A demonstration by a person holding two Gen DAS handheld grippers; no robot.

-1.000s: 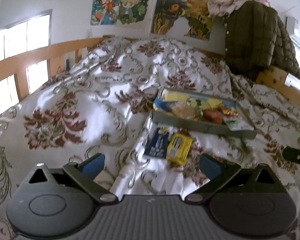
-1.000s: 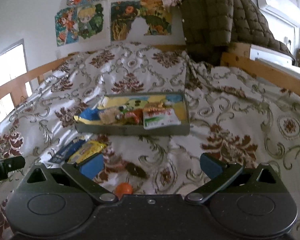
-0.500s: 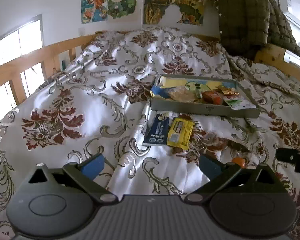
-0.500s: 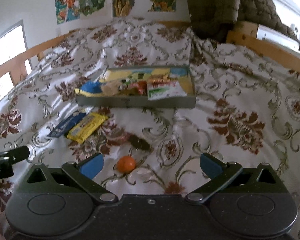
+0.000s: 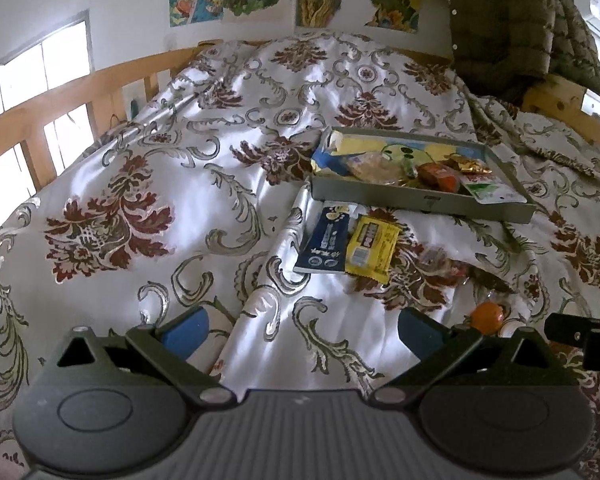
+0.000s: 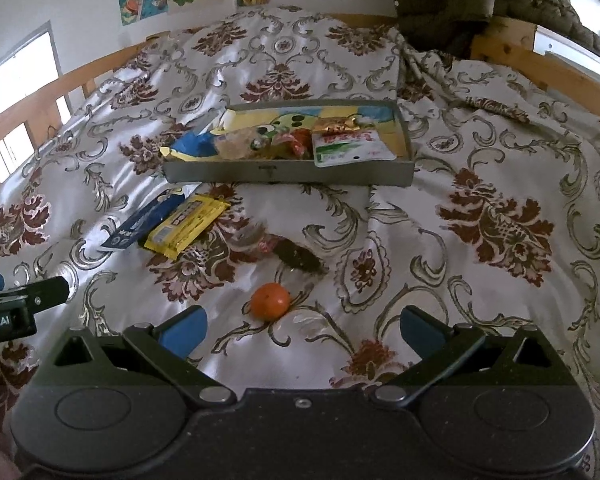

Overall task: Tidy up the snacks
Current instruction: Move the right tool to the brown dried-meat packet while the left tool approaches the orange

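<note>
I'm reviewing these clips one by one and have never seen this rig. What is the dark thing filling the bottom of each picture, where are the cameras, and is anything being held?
No robot here: a person carries two handheld grippers, each with a fisheye camera looking along its blue-padded fingers. The dark shape is the gripper's body.

The left wrist view shows the left gripper; the right wrist view shows the right gripper. Both are open and hold nothing.

On the patterned bedspread sits a grey tray already holding snacks. Loose in front of it: a blue packet, a yellow packet, a dark wrapped snack and an orange fruit, nearest the right gripper.
</note>
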